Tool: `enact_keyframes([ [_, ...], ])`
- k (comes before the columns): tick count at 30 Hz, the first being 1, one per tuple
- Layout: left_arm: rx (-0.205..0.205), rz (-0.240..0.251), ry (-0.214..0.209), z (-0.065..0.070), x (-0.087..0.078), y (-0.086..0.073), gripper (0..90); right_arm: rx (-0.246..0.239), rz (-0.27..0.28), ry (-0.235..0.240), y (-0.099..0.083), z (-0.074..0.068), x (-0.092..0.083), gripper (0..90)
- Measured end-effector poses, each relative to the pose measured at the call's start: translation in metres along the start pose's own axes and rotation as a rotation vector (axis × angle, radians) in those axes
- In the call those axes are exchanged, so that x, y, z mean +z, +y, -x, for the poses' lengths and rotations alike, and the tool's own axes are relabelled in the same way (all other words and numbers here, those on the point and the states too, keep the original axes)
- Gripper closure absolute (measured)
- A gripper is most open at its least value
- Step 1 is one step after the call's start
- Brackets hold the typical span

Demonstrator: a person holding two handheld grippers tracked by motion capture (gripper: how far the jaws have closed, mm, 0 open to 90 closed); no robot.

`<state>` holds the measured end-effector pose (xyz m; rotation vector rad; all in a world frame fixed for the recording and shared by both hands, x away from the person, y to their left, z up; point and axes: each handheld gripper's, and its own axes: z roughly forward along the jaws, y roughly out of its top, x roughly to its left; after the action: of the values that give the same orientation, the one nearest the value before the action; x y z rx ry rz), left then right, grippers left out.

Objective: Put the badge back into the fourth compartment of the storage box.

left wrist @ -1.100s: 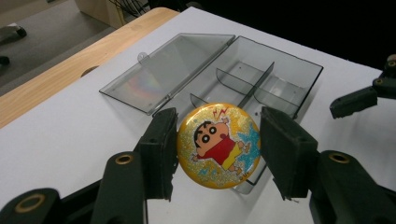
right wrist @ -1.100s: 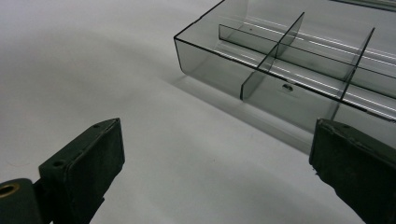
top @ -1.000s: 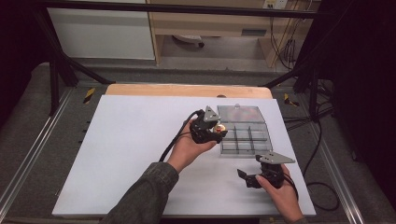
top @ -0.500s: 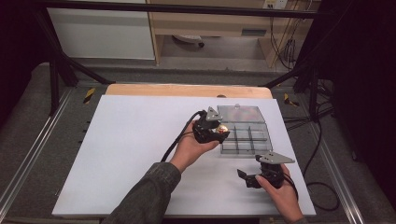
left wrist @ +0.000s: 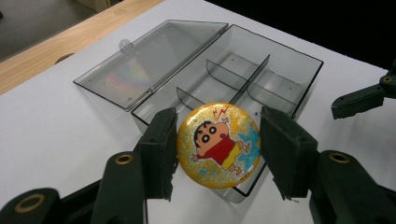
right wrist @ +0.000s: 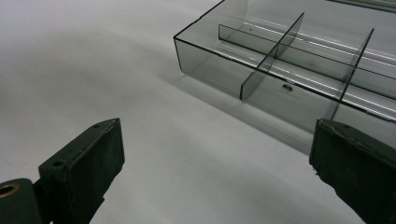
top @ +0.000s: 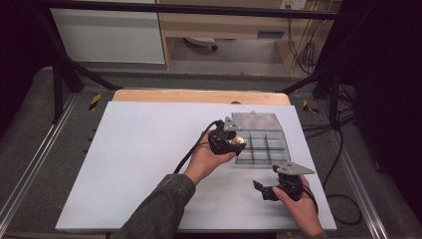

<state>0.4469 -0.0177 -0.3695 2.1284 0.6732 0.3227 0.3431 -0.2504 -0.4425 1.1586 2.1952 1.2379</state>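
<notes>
A round yellow glitter badge with a cartoon child on it sits between the jaws of my left gripper, which is shut on its edges. In the high view that left gripper holds the badge over the near-left corner of a clear smoky plastic box. The box has several divided compartments, and its hinged lid lies flat and open behind it. My right gripper rests low near the table's front right, its jaws open with nothing between them. In the right gripper view, that gripper faces the box.
A white board covers the table, with a wooden strip along its far edge. Cables hang off the right side. Dark frame bars stand at the left and right.
The left gripper with the badge has edged slightly right towards the box. The right gripper has not moved.
</notes>
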Motion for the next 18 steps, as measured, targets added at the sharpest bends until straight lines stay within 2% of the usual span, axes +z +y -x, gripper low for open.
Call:
enact_keyframes([
  [18,0.024,-0.031,-0.014,0.0083,0.0100,-0.0018,48.0,0.002,-0.003,0.002,-0.0001,-0.0004,-0.0002,3.6],
])
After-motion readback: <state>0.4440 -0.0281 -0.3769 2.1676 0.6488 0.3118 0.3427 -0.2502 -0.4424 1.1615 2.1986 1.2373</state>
